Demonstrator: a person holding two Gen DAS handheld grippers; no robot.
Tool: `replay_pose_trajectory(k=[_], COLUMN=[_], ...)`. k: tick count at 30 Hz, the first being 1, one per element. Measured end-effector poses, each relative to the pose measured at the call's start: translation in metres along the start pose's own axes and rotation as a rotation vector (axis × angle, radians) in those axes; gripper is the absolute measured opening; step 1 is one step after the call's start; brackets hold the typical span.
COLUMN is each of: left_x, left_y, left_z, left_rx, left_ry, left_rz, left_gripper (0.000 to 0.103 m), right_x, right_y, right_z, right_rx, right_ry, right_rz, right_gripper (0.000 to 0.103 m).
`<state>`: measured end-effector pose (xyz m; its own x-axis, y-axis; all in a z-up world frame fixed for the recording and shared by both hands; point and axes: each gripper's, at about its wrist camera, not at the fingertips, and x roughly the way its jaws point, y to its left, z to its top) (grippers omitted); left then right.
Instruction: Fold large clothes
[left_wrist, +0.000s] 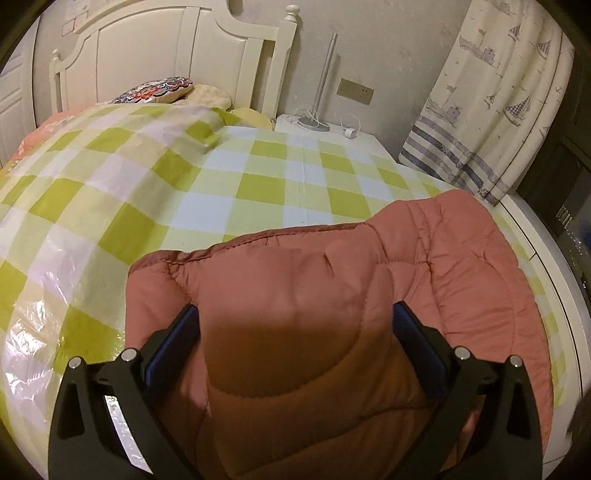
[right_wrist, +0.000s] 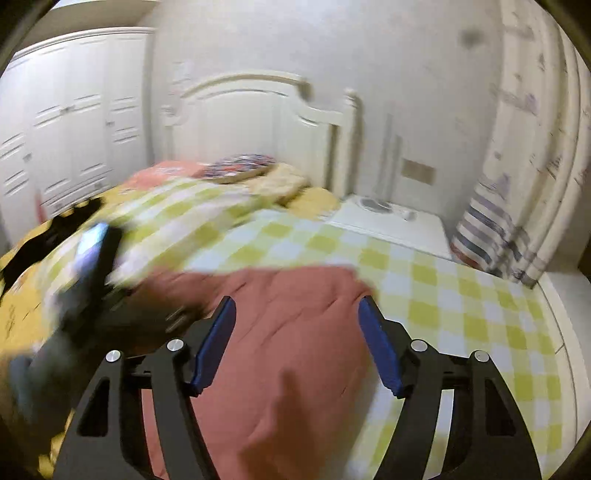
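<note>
A salmon-pink quilted jacket (left_wrist: 332, 295) lies folded on the green-and-white checked bed cover (left_wrist: 258, 177). My left gripper (left_wrist: 295, 314) hovers just over the jacket with its blue-padded fingers (left_wrist: 177, 343) wide apart; a puffy fold sits between them, not pinched. In the blurred right wrist view the same jacket (right_wrist: 295, 332) lies below my right gripper (right_wrist: 295, 310), which is open and empty above it. The left gripper (right_wrist: 92, 266) shows there as a dark blur at the jacket's left edge.
A white headboard (left_wrist: 166, 55) and pillows (left_wrist: 155, 90) stand at the bed's far end. A white bedside table (left_wrist: 325, 129) with a lamp base and a sailboat curtain (left_wrist: 498, 92) are to the right. A wardrobe (right_wrist: 66, 122) stands at left. Clear plastic film (left_wrist: 44, 332) covers the bed's left part.
</note>
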<state>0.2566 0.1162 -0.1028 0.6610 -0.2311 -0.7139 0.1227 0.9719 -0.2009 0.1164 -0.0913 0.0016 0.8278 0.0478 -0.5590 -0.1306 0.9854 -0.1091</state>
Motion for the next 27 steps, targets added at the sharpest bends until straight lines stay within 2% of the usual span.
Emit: replay_pose_trajectory(k=[2, 4, 6, 7, 8, 9, 10, 11, 13, 15, 18, 20, 23, 25, 27], left_x=[-0.002, -0.005, -0.005, -0.004, -0.004, -0.003, -0.002, -0.002, 0.000, 0.000, 0.000, 0.000, 0.001, 0.001, 0.001], left_y=[0.002, 0.002, 0.002, 0.003, 0.003, 0.004, 0.004, 0.004, 0.003, 0.003, 0.004, 0.005, 0.007, 0.008, 0.009], left_z=[-0.001, -0.002, -0.002, -0.002, -0.003, -0.003, -0.003, -0.002, -0.001, -0.001, -0.002, -0.004, -0.004, -0.004, -0.004], left_rx=[-0.001, 0.000, -0.001, -0.004, -0.005, -0.004, -0.005, -0.006, 0.003, 0.004, -0.001, -0.003, -0.008, -0.010, -0.016], left_ry=[-0.003, -0.002, -0.003, -0.005, -0.004, 0.001, 0.004, 0.006, 0.011, 0.010, 0.006, 0.005, 0.008, 0.010, 0.011], left_rz=[-0.002, -0.001, -0.003, -0.007, -0.004, -0.003, -0.009, -0.015, -0.013, -0.012, -0.015, -0.019, -0.023, -0.026, -0.033], left_gripper=[0.101, 0.101, 0.101, 0.101, 0.101, 0.101, 0.101, 0.101, 0.101, 0.101, 0.101, 0.101, 0.101, 0.101, 0.101], right_x=[0.041, 0.077, 0.127, 0.156, 0.182, 0.187, 0.188, 0.185, 0.173, 0.166, 0.143, 0.117, 0.069, 0.056, 0.066], right_y=[-0.015, -0.025, -0.025, -0.019, -0.017, -0.026, -0.035, -0.036, -0.025, -0.023, -0.024, -0.023, -0.027, -0.020, -0.013], right_z=[0.019, 0.023, 0.012, -0.001, -0.018, -0.024, -0.024, -0.022, -0.020, -0.018, -0.012, -0.003, 0.005, 0.001, -0.012], right_rx=[0.056, 0.143, 0.120, 0.077, 0.082, 0.148, 0.196, 0.189, 0.097, 0.078, 0.067, 0.075, 0.113, 0.083, 0.038], right_ry=[0.057, 0.131, 0.265, 0.365, 0.460, 0.472, 0.481, 0.480, 0.439, 0.404, 0.303, 0.225, 0.111, 0.103, 0.159], right_rz=[-0.026, 0.029, 0.031, 0.031, 0.066, 0.101, 0.107, 0.088, 0.021, -0.033, -0.109, -0.102, -0.028, -0.007, -0.009], right_gripper=[0.067, 0.067, 0.068, 0.071, 0.072, 0.080, 0.082, 0.082, 0.085, 0.085, 0.085, 0.085, 0.087, 0.087, 0.087])
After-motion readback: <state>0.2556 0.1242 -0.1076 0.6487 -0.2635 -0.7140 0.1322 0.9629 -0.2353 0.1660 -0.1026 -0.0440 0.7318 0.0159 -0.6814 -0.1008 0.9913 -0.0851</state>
